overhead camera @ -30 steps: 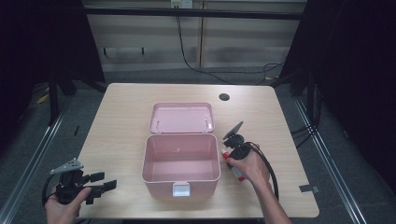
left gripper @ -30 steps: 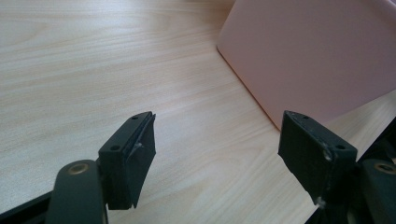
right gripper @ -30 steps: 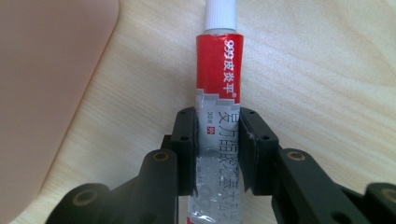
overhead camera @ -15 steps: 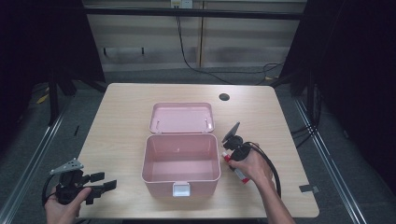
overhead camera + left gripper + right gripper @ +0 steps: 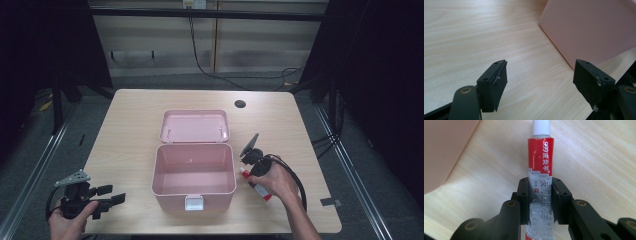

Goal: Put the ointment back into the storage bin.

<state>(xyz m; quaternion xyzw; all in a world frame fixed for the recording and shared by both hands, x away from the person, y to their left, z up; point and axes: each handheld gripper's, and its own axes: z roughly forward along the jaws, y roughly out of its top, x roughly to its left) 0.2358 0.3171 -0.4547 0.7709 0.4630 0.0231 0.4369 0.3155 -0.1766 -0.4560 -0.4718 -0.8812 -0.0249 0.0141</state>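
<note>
My right gripper [image 5: 541, 202] has its jaws closed on a red and silver ointment tube [image 5: 540, 170], gripping it across the lower, flatter part of its body with the white cap [image 5: 541, 127] pointing away from me toward the top of the frame. In the high view the tube [image 5: 256, 186] sits low over the counter [image 5: 130, 125] at right of centre, just beside the right wall of the open pink storage box [image 5: 194, 172], whose lid [image 5: 194, 126] lies back behind it. I judge the tube light and soft: a thin crimpable skin that will dent if I squeeze hard, and smooth enough to slip, so holding it across the flat toward the tail and away from the cap seems right. My left gripper [image 5: 102, 196] rests at the lower left of the high view, its jaws wide apart and empty. The right gripper view gives the printed label and the exact bite, which the high view is too small to show; the left gripper view shows bare wood grain and the box's outer wall [image 5: 594, 27] at upper right.
</note>
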